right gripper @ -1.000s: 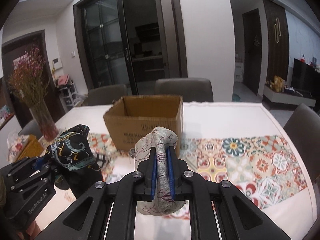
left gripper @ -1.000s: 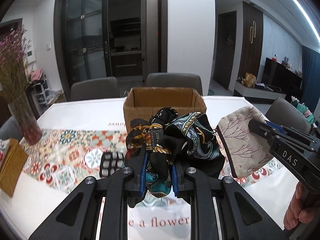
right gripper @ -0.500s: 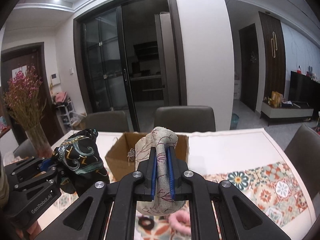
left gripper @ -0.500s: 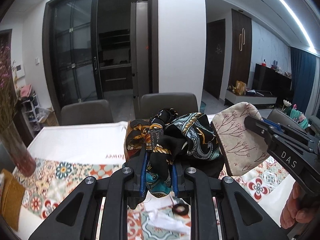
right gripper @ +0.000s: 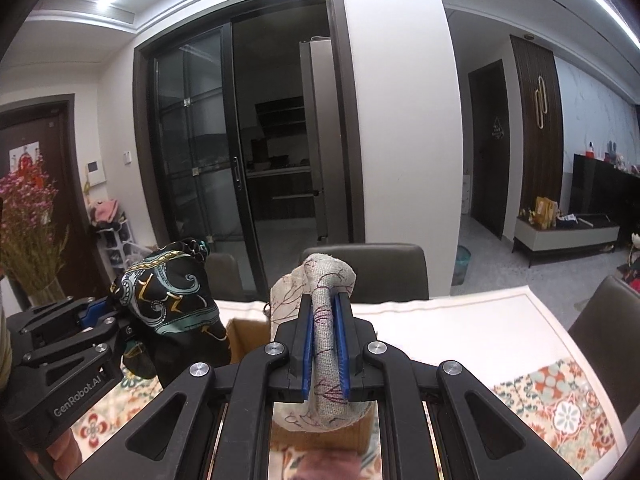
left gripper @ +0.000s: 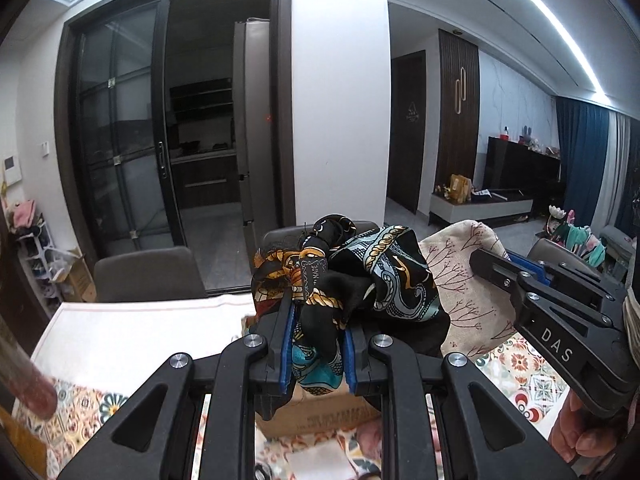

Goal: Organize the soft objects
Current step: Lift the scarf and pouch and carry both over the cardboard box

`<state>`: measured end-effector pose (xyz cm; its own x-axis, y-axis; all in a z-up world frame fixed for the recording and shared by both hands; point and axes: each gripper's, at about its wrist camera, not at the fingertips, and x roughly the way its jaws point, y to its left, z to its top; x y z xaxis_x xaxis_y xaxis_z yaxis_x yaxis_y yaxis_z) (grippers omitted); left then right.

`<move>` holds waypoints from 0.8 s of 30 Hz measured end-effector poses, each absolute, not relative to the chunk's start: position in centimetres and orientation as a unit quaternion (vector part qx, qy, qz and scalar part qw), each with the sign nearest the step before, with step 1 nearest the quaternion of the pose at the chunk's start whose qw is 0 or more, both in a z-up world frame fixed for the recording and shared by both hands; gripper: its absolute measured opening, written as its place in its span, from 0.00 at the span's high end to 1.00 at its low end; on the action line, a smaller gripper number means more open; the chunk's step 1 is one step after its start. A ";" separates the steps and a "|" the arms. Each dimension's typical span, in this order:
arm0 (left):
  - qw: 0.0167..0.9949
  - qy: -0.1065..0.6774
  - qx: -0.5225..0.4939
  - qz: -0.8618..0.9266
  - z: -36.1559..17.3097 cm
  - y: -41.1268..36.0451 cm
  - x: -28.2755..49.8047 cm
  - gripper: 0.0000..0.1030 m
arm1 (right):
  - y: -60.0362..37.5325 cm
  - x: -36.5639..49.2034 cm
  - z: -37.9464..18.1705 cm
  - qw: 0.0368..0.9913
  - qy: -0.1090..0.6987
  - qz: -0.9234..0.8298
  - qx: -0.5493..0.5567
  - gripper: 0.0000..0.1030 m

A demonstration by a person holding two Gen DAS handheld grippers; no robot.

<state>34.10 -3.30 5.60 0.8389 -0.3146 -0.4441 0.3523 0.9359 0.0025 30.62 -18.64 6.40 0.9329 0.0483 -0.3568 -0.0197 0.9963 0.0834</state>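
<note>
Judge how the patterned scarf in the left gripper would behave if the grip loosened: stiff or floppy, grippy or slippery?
The scarf bunches in loose folds above the left gripper, so probably floppy. Its sheen hints at smooth fabric that might slip. It likely weighs little.

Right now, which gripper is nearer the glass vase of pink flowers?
Left. The left gripper, holding the black patterned scarf, sits toward the glass vase; the right gripper, holding the beige pouch, is beyond it.
</note>
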 end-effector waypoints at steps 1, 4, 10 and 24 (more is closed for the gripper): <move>0.956 0.228 0.041 -0.181 5.7 -3.3 34.8 0.80 | -18.6 31.2 6.6 0.983 0.181 0.015 0.038 0.89; 0.953 0.234 0.041 -0.189 5.8 -3.4 36.9 0.80 | -18.4 32.7 7.0 0.983 0.182 0.013 0.035 0.89; 0.944 0.254 0.027 -0.211 4.9 -3.6 40.8 0.80 | -18.4 35.5 6.6 0.982 0.188 0.009 0.028 0.89; 0.911 0.341 0.009 -0.231 -2.0 -4.2 46.9 0.80 | -18.3 40.7 1.4 0.966 0.259 0.007 0.000 0.89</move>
